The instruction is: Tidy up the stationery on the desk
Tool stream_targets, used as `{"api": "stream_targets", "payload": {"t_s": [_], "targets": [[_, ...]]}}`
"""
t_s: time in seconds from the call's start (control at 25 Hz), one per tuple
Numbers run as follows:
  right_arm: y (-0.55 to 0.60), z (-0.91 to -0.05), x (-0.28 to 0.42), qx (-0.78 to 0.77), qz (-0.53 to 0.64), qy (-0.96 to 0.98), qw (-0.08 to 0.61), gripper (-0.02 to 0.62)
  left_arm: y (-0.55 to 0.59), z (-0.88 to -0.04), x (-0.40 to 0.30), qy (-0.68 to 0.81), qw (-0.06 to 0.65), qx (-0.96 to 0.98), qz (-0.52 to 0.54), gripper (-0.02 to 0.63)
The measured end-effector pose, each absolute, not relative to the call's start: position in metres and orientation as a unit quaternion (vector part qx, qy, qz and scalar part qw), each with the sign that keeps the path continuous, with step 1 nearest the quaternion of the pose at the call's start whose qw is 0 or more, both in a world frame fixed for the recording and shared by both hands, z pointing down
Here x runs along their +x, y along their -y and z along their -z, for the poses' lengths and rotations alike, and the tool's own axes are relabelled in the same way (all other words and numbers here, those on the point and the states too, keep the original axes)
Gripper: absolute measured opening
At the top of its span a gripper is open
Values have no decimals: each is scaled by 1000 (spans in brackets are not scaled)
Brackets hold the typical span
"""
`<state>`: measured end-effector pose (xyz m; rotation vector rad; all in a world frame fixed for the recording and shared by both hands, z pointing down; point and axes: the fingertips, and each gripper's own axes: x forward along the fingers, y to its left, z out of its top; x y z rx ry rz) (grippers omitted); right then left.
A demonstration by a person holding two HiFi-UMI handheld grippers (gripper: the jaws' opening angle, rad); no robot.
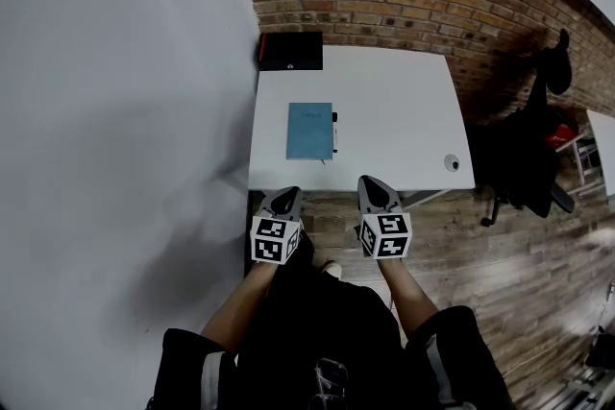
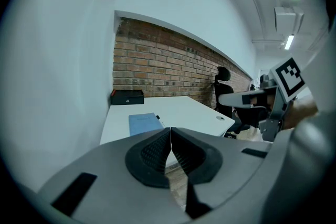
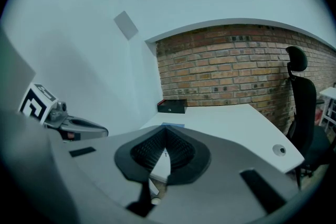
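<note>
A blue notebook (image 1: 309,131) lies on the white desk (image 1: 394,110), left of its middle, with a dark pen (image 1: 334,132) along its right edge. A black box (image 1: 291,51) sits at the desk's far left corner by the brick wall. My left gripper (image 1: 284,197) and right gripper (image 1: 373,188) hover side by side just short of the desk's near edge, both shut and holding nothing. In the left gripper view the notebook (image 2: 144,124) and box (image 2: 127,97) lie beyond the closed left gripper (image 2: 170,130). The right gripper view shows the right gripper (image 3: 165,131) shut, with the box (image 3: 172,106) far behind it.
A round cable port (image 1: 452,162) is set in the desk's near right corner. A black office chair (image 1: 533,144) stands to the right of the desk on the wooden floor. A white wall (image 1: 115,110) runs along the desk's left side.
</note>
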<state>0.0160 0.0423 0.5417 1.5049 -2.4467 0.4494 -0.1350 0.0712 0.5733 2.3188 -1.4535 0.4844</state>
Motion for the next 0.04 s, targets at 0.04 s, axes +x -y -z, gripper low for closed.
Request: {"api": "stream_targets", "payload": {"t_s": [0.04], "targets": [[-42, -542, 16, 514, -154, 836, 118, 21, -71, -574, -136, 514, 181, 820, -172, 15]]}}
